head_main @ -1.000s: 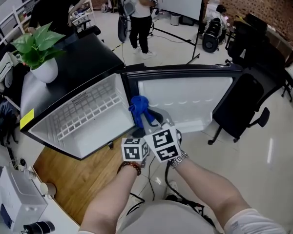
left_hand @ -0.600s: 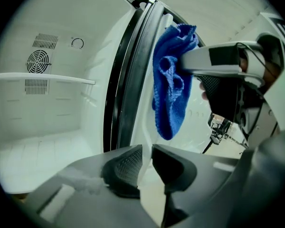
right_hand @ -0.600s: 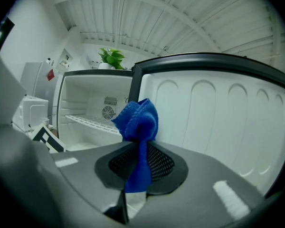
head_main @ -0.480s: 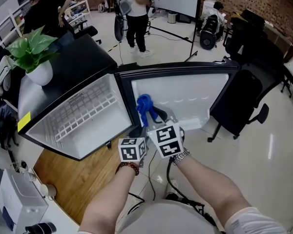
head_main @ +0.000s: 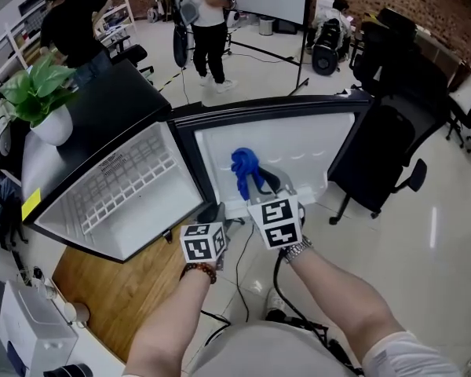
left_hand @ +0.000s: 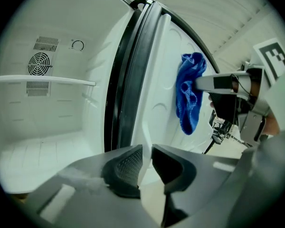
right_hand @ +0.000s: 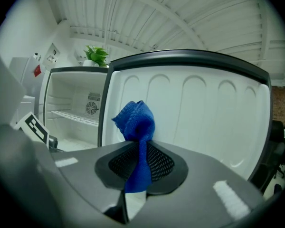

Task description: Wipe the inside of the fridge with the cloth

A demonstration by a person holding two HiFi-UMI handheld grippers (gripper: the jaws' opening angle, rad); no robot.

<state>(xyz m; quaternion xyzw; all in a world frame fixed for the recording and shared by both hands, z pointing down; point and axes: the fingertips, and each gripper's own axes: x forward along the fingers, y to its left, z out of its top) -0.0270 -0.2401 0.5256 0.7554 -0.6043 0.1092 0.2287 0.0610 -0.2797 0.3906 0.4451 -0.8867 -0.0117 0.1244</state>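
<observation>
Two grippers work at a small black fridge whose door stands wide open.

Head view: the left gripper sits at the hinge-side end of the door shelf, the white ledge along the door's lower edge. The right gripper is just beside it, raised over the ledge. A blue cloth is at its tip, in front of the door's white inner face. A wire shelf shows inside the cabinet. A potted plant stands on the fridge top, and an office chair stands near the door's outer edge.

Left gripper view: the jaws are clenched on a thin white edge of the door shelf. The cloth hangs bunched against the door's inner face, above and right of these jaws, held from the right by the other gripper. The cabinet interior, with a fan grille, lies to the left.

Right gripper view: the jaws are grasping the cloth. A twisted strip runs down between them, and the bunched head stands above, before the door's arched panels.
</observation>
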